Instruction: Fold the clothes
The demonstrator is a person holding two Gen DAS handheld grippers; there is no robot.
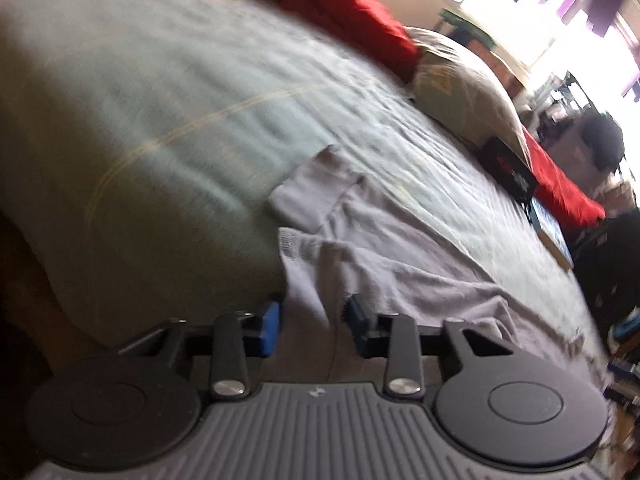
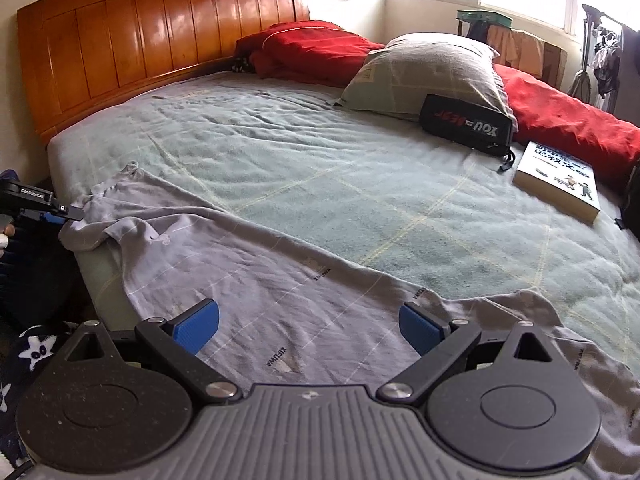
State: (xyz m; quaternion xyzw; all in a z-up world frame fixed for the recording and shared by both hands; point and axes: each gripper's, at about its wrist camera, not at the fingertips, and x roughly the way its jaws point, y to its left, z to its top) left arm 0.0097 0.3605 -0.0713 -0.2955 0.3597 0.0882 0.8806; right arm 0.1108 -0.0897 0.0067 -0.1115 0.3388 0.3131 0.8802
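A pale grey T-shirt [image 2: 260, 272] lies spread along the near edge of the green bed cover [image 2: 320, 168], with one end bunched at the left corner. In the right wrist view my left gripper [image 2: 74, 216] pinches that bunched end at the bed's edge. In the blurred left wrist view the same shirt [image 1: 380, 240] runs between the blue pads [image 1: 272, 320] of the left gripper [image 1: 312, 320]. My right gripper [image 2: 310, 324] stands wide open just above the shirt's near end, nothing gripped between its blue pads [image 2: 198, 324].
A grey-green pillow [image 2: 432, 68], a black pouch [image 2: 466, 126] and a book [image 2: 560, 180] lie on the far right of the bed. Red bedding [image 2: 312, 48] sits by the wooden headboard [image 2: 160, 32]. A person's dark sleeve [image 2: 24, 240] shows at the left.
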